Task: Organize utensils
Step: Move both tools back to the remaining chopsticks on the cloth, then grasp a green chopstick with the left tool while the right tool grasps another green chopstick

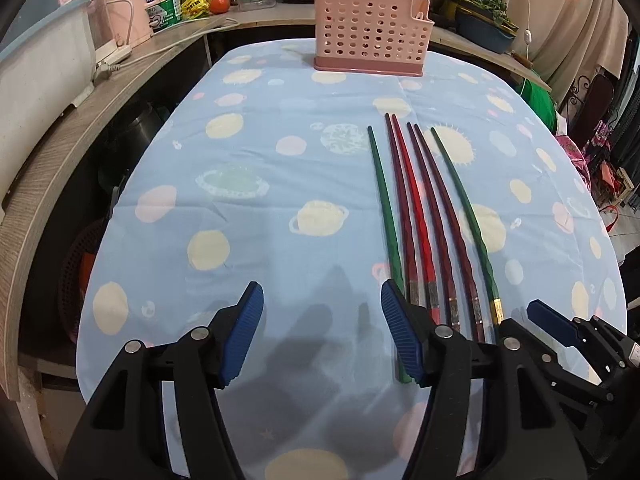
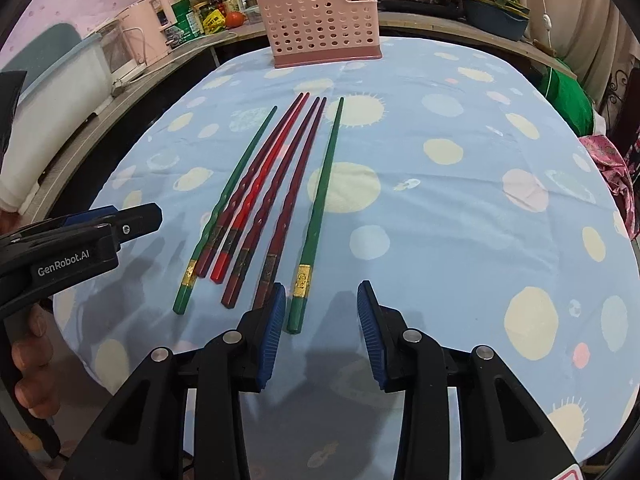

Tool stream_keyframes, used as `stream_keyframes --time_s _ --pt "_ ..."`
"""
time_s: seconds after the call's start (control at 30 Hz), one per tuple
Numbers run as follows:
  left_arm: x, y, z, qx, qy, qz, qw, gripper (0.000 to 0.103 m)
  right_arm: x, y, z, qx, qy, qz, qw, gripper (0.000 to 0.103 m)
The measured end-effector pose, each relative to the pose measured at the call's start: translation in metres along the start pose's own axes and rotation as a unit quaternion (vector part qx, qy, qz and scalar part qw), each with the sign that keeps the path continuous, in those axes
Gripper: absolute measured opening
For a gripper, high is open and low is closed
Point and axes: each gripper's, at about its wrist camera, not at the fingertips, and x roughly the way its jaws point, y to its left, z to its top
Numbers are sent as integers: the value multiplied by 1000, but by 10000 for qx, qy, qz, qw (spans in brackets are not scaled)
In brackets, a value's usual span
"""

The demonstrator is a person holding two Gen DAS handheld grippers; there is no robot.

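chopsticks [image 2: 276, 200], six of them, lie side by side on the table's blue planet-print cloth [image 2: 440, 208], thick ends toward the cameras and tips fanning toward the far side. the outer two are green; the four between them are dark red and bright red.

nearest in the right wrist view, the right gripper [image 2: 321, 332] hangs over the near end of the row with its jaws spread and nothing pinched. the butt of the right-hand green chopstick [image 2: 316, 216] sits in the gap, just beside the left pad; whether the pad touches it cannot be told.

in the left wrist view the left gripper [image 1: 322, 334] has its jaws spread wide over bare cloth, empty. its right finger stands over the near end of the left-hand green chopstick [image 1: 384, 200] and hides part of it.

beyond the chopstick tips, at the far edge of the table, stands a pink perforated holder [image 1: 370, 38], upright. behind it a counter [image 1: 256, 20] carries pots, bottles and a tomato.
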Motion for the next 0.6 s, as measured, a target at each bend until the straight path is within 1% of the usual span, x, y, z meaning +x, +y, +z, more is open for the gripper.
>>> stream_keyframes --time_s 0.13,0.4,0.47,0.6 --pt "-1 -1 -7 9 37 -51 10000 61 1 5 -2 -71 -13 -4 10000 33" --pt "-1 -13 -21 202 160 -235 9994 63 5 4 -5 -95 -37 -125 9999 19" --pt "0 -16 -23 244 203 -268 9991 64 6 2 -5 -73 -52 -150 9998 14" --pt "4 -18 -25 283 304 -313 9986 64 6 -2 -5 -27 -69 -163 9998 9"
